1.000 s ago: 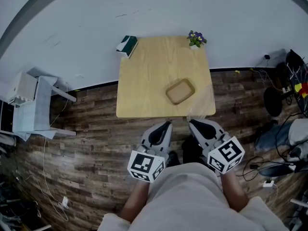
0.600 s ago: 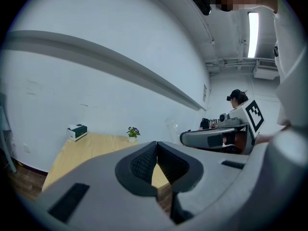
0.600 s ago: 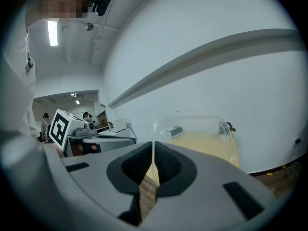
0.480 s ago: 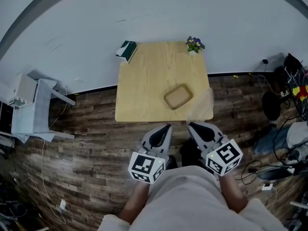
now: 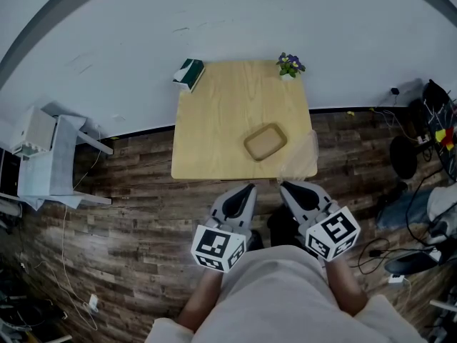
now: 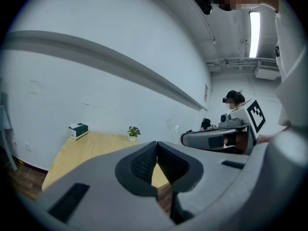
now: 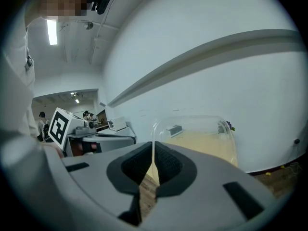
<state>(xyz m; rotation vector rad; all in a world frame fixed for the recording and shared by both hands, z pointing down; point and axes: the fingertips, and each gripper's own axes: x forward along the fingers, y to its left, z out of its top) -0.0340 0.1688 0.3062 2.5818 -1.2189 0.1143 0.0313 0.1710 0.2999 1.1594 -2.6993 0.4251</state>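
Note:
Both grippers are held low before me, short of the front edge of a light wooden table (image 5: 228, 106). My right gripper (image 5: 283, 185) is shut on the rim of a clear plastic lid (image 5: 300, 164), which stands up ahead of the jaws by the table's front right corner. The lid (image 7: 197, 138) fills the middle of the right gripper view, pinched at my right gripper (image 7: 153, 160). My left gripper (image 5: 249, 187) is shut with nothing in it; its jaws meet in the left gripper view (image 6: 156, 160). A shallow brown tray (image 5: 265, 141) lies on the table, nearest the right gripper.
A green and white tissue box (image 5: 188, 72) sits at the table's far left corner, a small potted plant (image 5: 289, 66) at its far right. A white chair (image 5: 50, 159) stands to the left on the wood floor. Cables and gear (image 5: 421, 120) lie to the right.
The head view has shifted a little, so the table sits slightly lower in the picture. Both grippers keep their pose and the right one still holds the lid.

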